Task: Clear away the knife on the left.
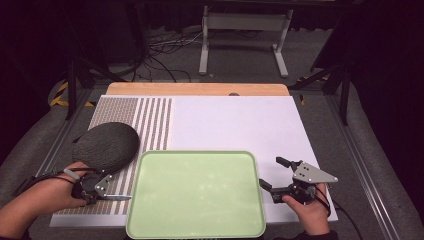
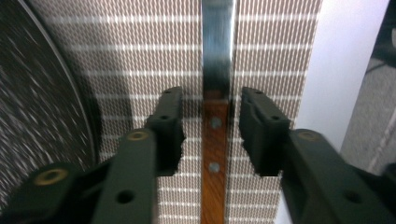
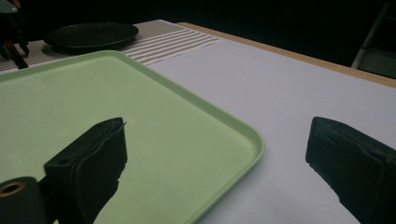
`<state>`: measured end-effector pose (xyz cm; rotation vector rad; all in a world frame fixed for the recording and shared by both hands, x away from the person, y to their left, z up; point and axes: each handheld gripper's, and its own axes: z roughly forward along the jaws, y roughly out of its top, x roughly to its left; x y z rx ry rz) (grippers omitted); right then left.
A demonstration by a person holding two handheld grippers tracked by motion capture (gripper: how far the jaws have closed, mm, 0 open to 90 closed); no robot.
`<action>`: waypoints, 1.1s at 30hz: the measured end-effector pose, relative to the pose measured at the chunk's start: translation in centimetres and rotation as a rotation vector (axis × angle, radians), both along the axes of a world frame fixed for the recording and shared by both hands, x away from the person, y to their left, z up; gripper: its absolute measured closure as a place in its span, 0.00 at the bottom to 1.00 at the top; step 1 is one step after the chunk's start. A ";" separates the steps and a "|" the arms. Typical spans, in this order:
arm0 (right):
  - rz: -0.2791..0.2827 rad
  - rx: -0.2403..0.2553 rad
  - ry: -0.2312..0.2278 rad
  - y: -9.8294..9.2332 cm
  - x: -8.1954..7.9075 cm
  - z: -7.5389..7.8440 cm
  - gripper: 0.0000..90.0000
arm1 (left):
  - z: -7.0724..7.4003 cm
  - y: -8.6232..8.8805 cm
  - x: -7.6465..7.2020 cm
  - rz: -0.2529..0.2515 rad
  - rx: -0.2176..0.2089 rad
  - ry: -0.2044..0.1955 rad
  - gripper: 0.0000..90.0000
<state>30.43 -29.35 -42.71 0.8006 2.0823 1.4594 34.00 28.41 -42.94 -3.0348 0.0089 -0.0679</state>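
Wood-handled knife [image 2: 215, 140] lies unmarked between the left hand-held gripper [image 2: 211, 128] pads, untouched; right hand-held gripper [image 3: 217, 154] gapes.

knife [image 2: 215, 116] – wooden handle, flat on striped mat [image 2: 135, 60]

No readable text or labels.

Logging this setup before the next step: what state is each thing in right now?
Knife: flat on the striped mat, between the left tool's open jaws, not gripped.
Green tray: empty.
Dark plate: empty, on the mat.
Right tool: open, holding nothing.
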 end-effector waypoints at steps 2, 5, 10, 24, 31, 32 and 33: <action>0.000 0.000 0.000 0.0 0.0 0.0 0.07 | 0.0 -0.1 0.0 -0.011 0.017 0.006 0.77; -0.001 0.000 0.001 0.0 0.0 0.0 0.07 | -0.1 -0.1 -0.2 -0.027 0.017 0.009 0.86; 0.004 0.000 0.000 0.1 0.0 0.0 0.07 | -0.1 -0.1 -0.2 -0.020 0.021 0.012 0.86; 0.003 -0.005 0.003 0.1 0.0 -0.1 0.08 | 1.0 0.7 0.4 0.060 -0.014 0.025 0.87; 0.005 -0.008 0.003 0.1 0.0 -0.1 0.08 | 2.1 1.4 0.6 0.145 -0.043 0.016 0.87; 0.003 -0.007 0.003 0.0 -0.1 -0.1 0.08 | 2.2 1.5 0.5 0.159 -0.040 0.011 0.87; 0.002 -0.006 0.000 0.0 -0.1 0.0 0.08 | 2.4 1.7 0.5 0.191 -0.065 0.011 0.87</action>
